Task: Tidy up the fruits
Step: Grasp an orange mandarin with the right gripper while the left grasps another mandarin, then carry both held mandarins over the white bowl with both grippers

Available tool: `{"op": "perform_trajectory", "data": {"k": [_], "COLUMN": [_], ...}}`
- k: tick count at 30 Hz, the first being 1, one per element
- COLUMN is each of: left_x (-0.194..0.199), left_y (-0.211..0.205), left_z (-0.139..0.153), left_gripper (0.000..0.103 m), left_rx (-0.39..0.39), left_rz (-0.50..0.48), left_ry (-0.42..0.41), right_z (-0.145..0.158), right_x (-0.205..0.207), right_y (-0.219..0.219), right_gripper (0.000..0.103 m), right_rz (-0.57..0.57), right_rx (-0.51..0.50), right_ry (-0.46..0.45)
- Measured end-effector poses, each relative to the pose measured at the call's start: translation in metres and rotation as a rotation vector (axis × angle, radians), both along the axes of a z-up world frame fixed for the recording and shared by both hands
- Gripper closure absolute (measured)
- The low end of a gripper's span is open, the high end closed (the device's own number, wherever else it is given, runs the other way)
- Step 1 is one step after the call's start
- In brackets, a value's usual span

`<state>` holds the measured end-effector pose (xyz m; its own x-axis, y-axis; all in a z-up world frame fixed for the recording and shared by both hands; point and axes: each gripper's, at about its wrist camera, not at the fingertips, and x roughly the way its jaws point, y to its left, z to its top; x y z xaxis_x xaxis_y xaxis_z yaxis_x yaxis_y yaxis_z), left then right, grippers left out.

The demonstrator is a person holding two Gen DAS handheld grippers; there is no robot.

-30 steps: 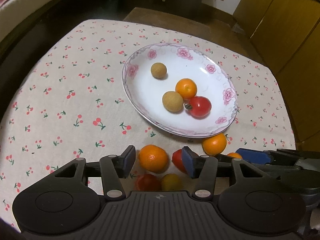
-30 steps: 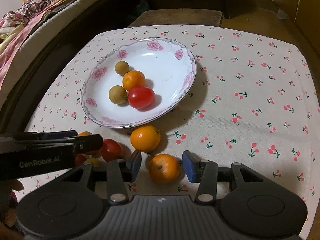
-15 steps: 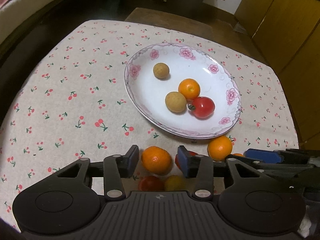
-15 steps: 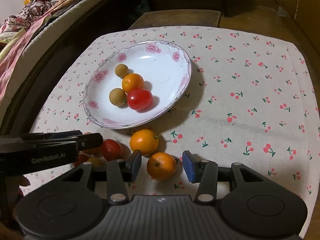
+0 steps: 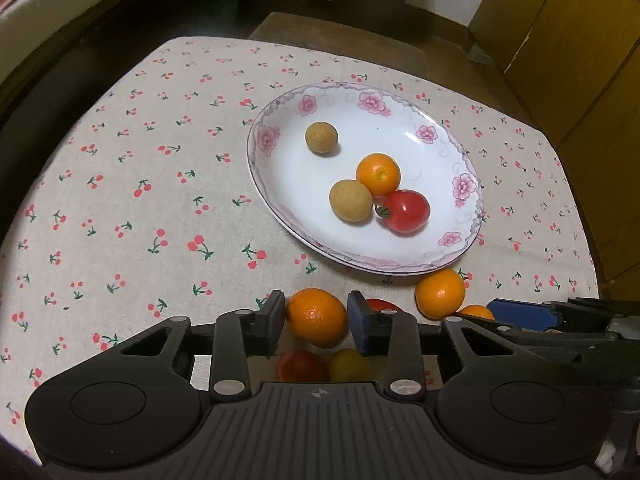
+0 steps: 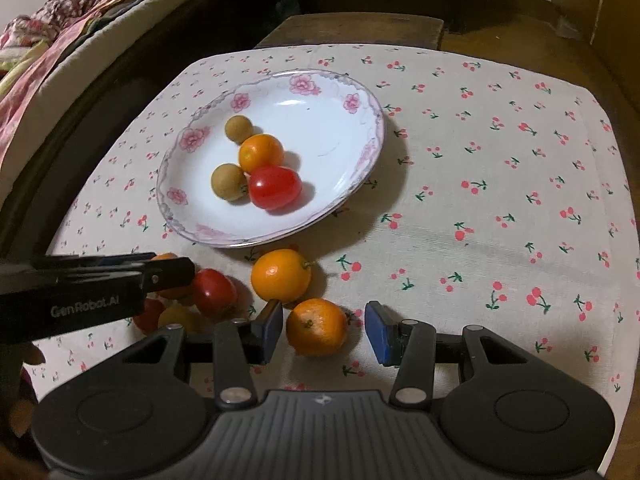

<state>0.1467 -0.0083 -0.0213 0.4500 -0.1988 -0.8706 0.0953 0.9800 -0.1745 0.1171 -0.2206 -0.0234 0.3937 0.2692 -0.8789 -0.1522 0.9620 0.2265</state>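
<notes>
A white flowered plate (image 5: 276, 160) (image 6: 360, 120) holds two brown longans, a small orange (image 5: 378, 174) and a red tomato (image 5: 406, 211). My left gripper (image 5: 316, 316) has closed its pads onto an orange (image 5: 317, 317) on the cloth. Under it lie a red tomato (image 5: 302, 366) and a yellow fruit (image 5: 349, 365). My right gripper (image 6: 324, 326) is open around another orange (image 6: 317, 326), touching neither side. A third orange (image 6: 281, 276) and a tomato (image 6: 214, 292) lie just beyond.
The table has a cherry-print cloth (image 5: 140, 208). A sofa (image 6: 48, 48) runs along the left, a dark stool (image 6: 352, 28) stands beyond the table, wooden cabinets (image 5: 568, 52) at the right.
My left gripper's jaws have narrowed onto the orange. My right gripper has stayed open around its orange, shifting slightly.
</notes>
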Motion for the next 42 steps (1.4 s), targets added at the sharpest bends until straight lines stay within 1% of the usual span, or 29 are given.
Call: {"op": "perform_trajectory", "data": {"k": [3,8,10,12,17,27,38,42], "left_x": [0.000,0.000,0.000,0.000,0.000,-0.003,-0.016,-0.021], "left_y": [-0.002,-0.003,-0.003,-0.002,-0.004,0.002,0.005,0.009], "left_z": [-0.001,-0.002,-0.002,-0.001,-0.001,0.003,0.019,0.025], "left_gripper": [0.061,0.061,0.061,0.061,0.061,0.062,0.062,0.062], "left_rx": [0.004,0.010,0.010,0.009,0.020,0.015,0.014,-0.001], "left_rz": [-0.002,-0.007,-0.005,-0.005,-0.015,-0.001,-0.009,-0.005], "left_ry": [-0.001,0.002,0.001,0.000,-0.009,-0.015,-0.049,-0.060], "right_z": [0.000,0.000,0.000,0.000,0.002,0.013,0.024,0.024], "right_x": [0.000,-0.001,-0.001,-0.002,-0.004,-0.013,-0.029,-0.035], "right_y": [0.000,0.006,0.006,0.006,0.005,0.003,0.001,0.002], "right_gripper": [0.055,0.055,0.059,0.068,0.069,0.069,0.069,0.069], "right_rz": [0.013,0.032,0.034,0.036,0.034,0.024,0.010,0.011], "right_rx": [0.005,-0.023,-0.032,-0.046,-0.042,-0.046,-0.030,-0.032], "right_ry": [0.001,-0.016,-0.016,-0.021,-0.021,-0.046,-0.069,-0.064]}}
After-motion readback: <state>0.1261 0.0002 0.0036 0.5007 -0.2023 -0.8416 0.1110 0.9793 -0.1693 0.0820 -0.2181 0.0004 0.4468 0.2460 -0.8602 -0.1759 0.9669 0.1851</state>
